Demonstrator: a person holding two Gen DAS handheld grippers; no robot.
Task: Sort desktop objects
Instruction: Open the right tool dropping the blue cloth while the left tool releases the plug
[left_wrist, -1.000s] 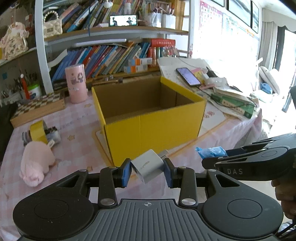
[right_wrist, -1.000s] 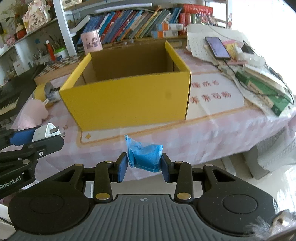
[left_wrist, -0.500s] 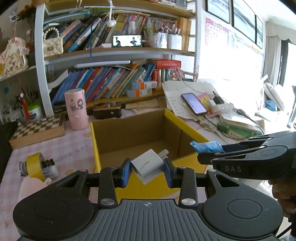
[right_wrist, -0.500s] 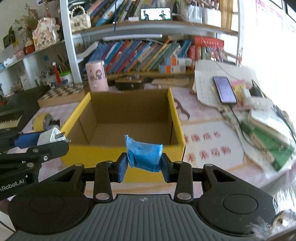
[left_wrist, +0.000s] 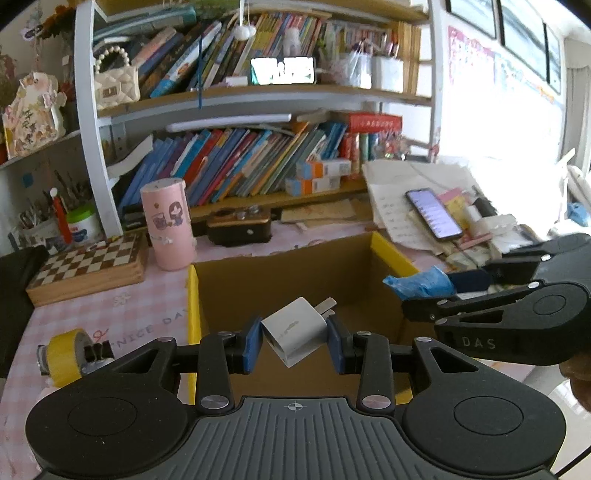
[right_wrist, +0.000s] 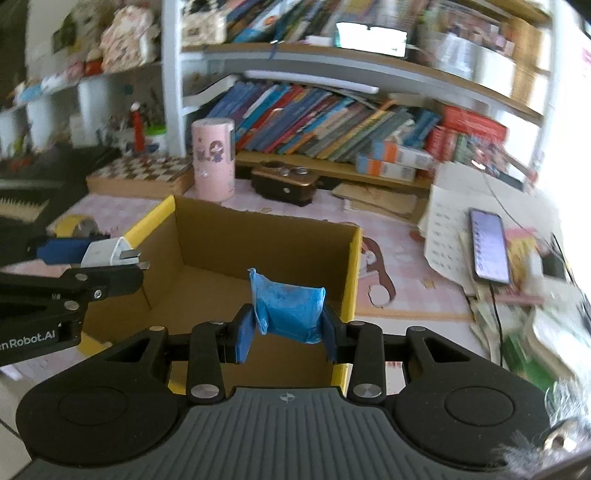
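White plug adapter (left_wrist: 295, 329) — tilted, prongs up-right, clamped between the pads of the left gripper (left_wrist: 294, 339), held over the open yellow cardboard box (left_wrist: 192, 295). Blue crumpled packet (right_wrist: 290, 309) — pinched in the right gripper (right_wrist: 288, 332), also above the box. Beside the box: yellow tape roll (left_wrist: 64, 354), pink canister (left_wrist: 169, 223), chessboard (left_wrist: 88, 266).

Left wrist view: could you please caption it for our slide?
Left gripper holds a white charger above the open yellow box.
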